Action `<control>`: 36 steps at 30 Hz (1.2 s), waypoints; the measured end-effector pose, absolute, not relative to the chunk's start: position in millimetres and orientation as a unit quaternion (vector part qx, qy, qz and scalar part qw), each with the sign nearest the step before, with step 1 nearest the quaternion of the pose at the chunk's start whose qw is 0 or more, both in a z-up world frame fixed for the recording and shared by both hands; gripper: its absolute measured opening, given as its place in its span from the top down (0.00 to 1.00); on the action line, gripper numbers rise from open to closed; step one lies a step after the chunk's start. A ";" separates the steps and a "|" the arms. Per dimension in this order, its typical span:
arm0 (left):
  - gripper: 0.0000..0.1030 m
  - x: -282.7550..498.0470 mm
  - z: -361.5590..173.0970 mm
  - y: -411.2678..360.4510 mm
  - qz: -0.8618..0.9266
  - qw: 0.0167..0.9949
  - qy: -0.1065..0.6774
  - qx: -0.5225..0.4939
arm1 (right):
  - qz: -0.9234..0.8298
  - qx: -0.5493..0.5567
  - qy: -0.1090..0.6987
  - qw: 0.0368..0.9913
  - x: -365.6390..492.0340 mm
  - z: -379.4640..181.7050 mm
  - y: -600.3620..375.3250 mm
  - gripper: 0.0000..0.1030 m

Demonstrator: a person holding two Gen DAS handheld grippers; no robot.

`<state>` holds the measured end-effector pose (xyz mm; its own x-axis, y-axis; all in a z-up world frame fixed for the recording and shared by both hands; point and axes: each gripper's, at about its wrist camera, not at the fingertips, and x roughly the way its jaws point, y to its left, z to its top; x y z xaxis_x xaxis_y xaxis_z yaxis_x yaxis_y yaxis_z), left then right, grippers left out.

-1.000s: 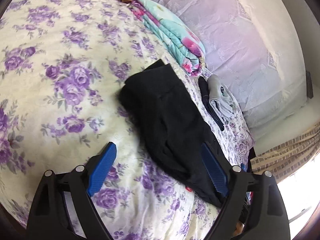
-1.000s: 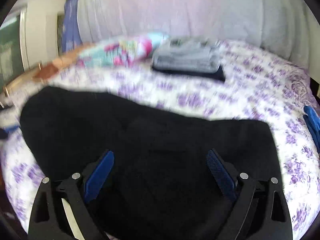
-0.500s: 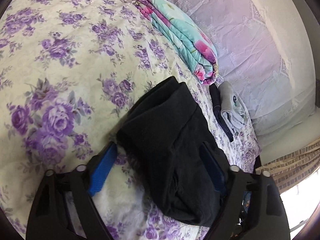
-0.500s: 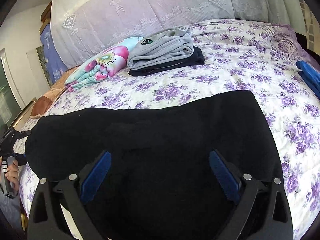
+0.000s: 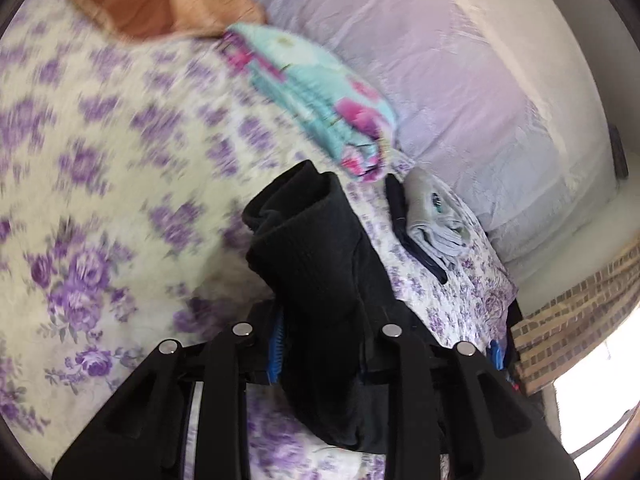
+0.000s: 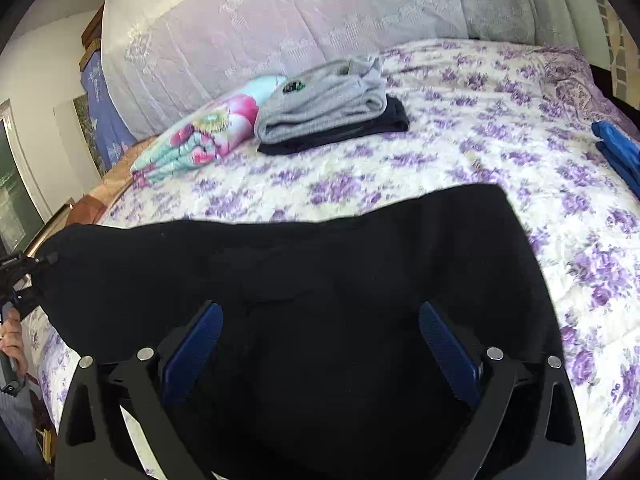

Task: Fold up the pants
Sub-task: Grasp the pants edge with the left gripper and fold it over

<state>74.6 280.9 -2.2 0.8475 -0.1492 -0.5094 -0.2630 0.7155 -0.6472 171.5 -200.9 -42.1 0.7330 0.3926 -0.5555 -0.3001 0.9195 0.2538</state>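
Leftmost, in the right wrist view only, a hand [image 6: 10, 340] gripping the left gripper [image 6: 24, 268] at the end of the black pants [image 6: 300, 280], spread flat across the floral bed [image 6: 500, 152]. Closer, in the left wrist view, left gripper fingers [image 5: 276, 346] just closed and pinched on the ribbed, bunched pants end, lifted off the bed. Right gripper [image 6: 320, 344] fingers wide apart above the pants, holding nothing; small dark logo on the folded grey garment [image 6: 320, 104], unreadable.
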 end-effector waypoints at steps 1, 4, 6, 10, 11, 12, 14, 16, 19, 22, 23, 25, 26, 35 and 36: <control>0.76 72.8 9.6 272.5 0.027 0.893 0.269 -0.361 | 0.178 0.062 0.310 0.932 168.6 -38.9 -200.7 0.04; 0.76 77.8 46.1 240.8 0.005 0.914 0.258 -0.314 | 0.168 -0.027 0.398 0.902 182.0 -57.7 -177.3 0.03; 0.76 84.6 64.6 217.7 -0.015 0.923 0.256 -0.288 | 0.162 -0.062 0.405 0.898 182.7 -64.9 -167.9 0.03; 0.76 104.3 92.1 159.0 -0.061 0.935 0.259 -0.236 | 0.196 0.034 0.342 0.918 163.9 -34.4 -209.3 0.04; 0.76 107.6 96.6 143.7 -0.071 0.937 0.261 -0.223 | 0.190 0.055 0.321 0.926 158.0 -27.9 -227.3 0.04; 0.76 112.0 100.8 125.1 -0.082 0.939 0.262 -0.206 | 0.178 0.067 0.306 0.933 153.8 -24.4 -243.7 0.04; 0.76 122.9 105.7 82.8 -0.107 0.944 0.264 -0.168 | 0.134 0.083 0.289 0.944 148.7 -23.2 -275.6 0.04; 0.76 134.7 103.7 34.2 -0.134 0.944 0.269 -0.133 | 0.081 0.099 0.285 0.950 146.3 -27.9 -306.1 0.04; 0.76 147.6 87.7 -32.7 -0.178 0.938 0.284 -0.093 | 0.043 0.157 0.290 0.943 140.8 -42.1 -348.1 0.04; 0.76 156.2 56.7 -101.9 -0.211 0.929 0.302 -0.045 | 0.050 0.233 0.299 0.924 139.7 -60.9 -376.1 0.04; 0.76 158.5 43.4 -122.8 -0.215 0.926 0.309 -0.025 | 0.056 0.258 0.301 0.916 140.3 -66.1 -383.3 0.04; 0.76 162.0 13.1 -157.2 -0.206 0.924 0.322 0.013 | 0.062 0.280 0.295 0.912 138.6 -70.3 -389.1 0.04; 0.76 162.6 -0.4 -168.5 -0.196 0.925 0.324 0.031 | 0.063 0.280 0.290 0.913 137.5 -69.9 -389.0 0.04; 0.36 138.8 -31.0 -172.3 -0.245 0.909 0.336 0.018 | 0.064 0.275 0.297 0.912 142.3 -70.7 -388.2 0.04; 0.35 134.9 -28.6 -166.2 -0.251 0.908 0.334 0.007 | 0.065 0.276 0.296 0.912 142.1 -70.2 -388.4 0.04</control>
